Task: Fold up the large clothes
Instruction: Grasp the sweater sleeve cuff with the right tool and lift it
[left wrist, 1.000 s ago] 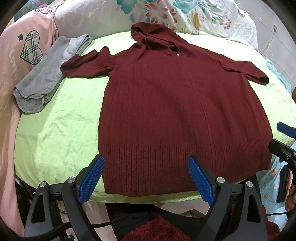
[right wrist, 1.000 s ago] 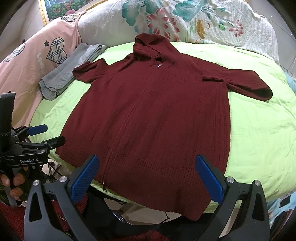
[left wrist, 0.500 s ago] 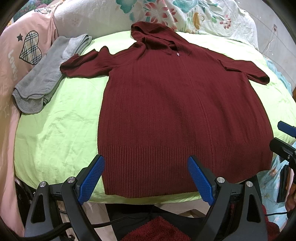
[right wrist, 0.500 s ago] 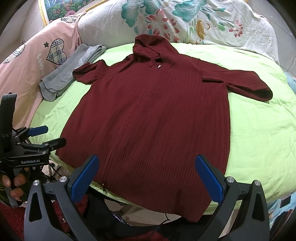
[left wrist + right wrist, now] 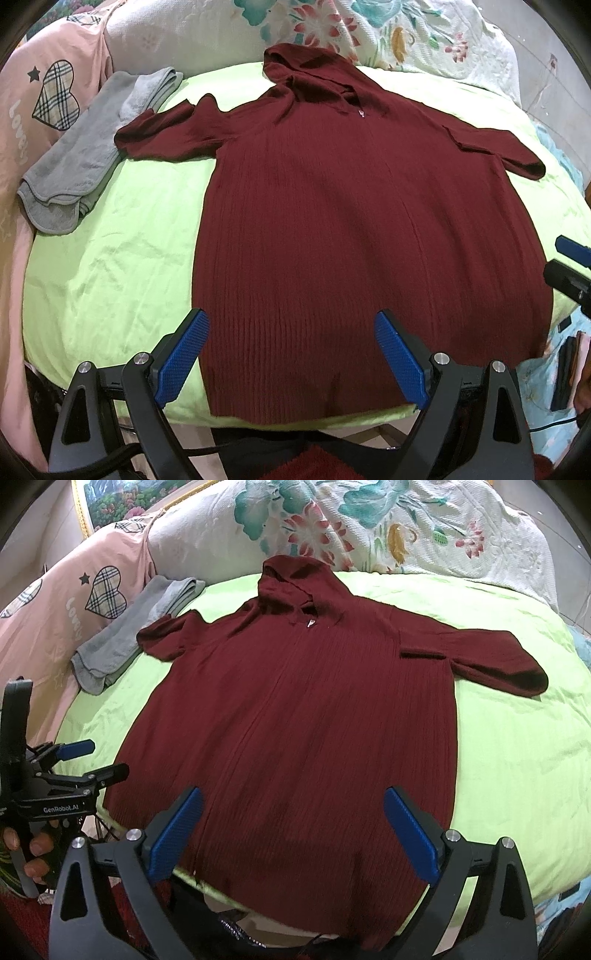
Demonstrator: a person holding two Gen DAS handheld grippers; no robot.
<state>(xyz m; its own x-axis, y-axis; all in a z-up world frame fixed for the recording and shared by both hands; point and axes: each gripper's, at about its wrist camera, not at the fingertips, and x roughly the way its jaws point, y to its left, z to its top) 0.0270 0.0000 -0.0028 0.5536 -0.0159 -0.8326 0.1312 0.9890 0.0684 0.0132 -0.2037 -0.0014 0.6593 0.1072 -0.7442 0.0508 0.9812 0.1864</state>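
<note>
The maroon hooded sweater (image 5: 354, 229) lies flat, hem at the bed's (image 5: 110, 266) near edge, unfolded — left hand-held gripper (image 5: 291, 354) and right hand-held gripper (image 5: 293, 834) hover released, so the first fold likely calls for pinching a sleeve or hem corner.

We cannot see the sweater's (image 5: 303, 716) near hem whole: in the right wrist view it drops over the edge of the green sheet (image 5: 517, 746) and passes behind the right gripper's (image 5: 291, 834) black frame. The left gripper (image 5: 70, 760) is cut by that view's left edge, only part of its body and the fingers (image 5: 35, 849) gripping it showing. In the left wrist view, the right gripper is clipped at the right edge. The pink bedding's (image 5: 51, 96) white lettering is too curved and cropped to read.
</note>
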